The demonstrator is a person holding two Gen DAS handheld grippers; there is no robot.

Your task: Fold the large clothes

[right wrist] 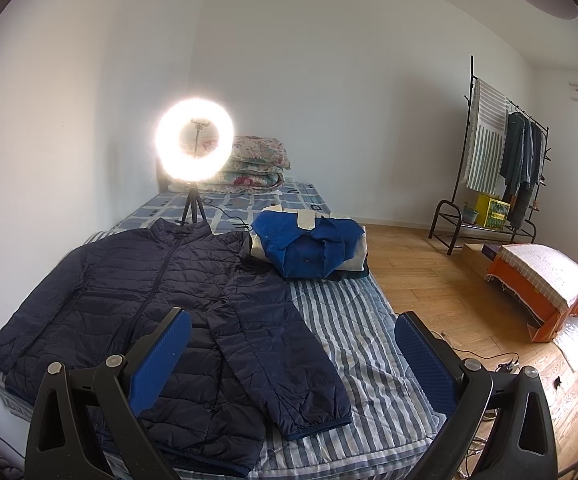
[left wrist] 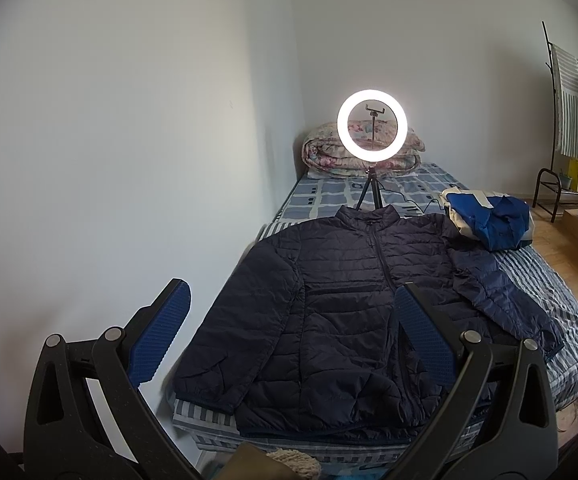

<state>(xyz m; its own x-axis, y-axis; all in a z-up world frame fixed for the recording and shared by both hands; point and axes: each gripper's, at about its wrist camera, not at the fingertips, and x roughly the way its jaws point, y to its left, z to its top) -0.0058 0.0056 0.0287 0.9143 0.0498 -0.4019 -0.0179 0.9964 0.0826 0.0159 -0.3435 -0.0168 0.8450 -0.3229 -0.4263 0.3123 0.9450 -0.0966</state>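
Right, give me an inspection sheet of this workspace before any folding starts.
Surface: bed with blue-and-white striped cover, checked sheet farther back.
Job's things: dark navy quilted puffer jacket spread flat, front up, zipped, collar toward the ring light; one sleeve angled out over the cover.
Clutter: bundled blue-and-cream garment beside the jacket's shoulder; folded floral quilt at the far end.
Grippers: left gripper and right gripper both open, holding nothing, above the jacket's hem end.
Cables: thin black lead on the bed from the lit ring light on a tripod; wires on the floor.
Surroundings: white walls, wooden floor, black clothes rack, orange-covered box.
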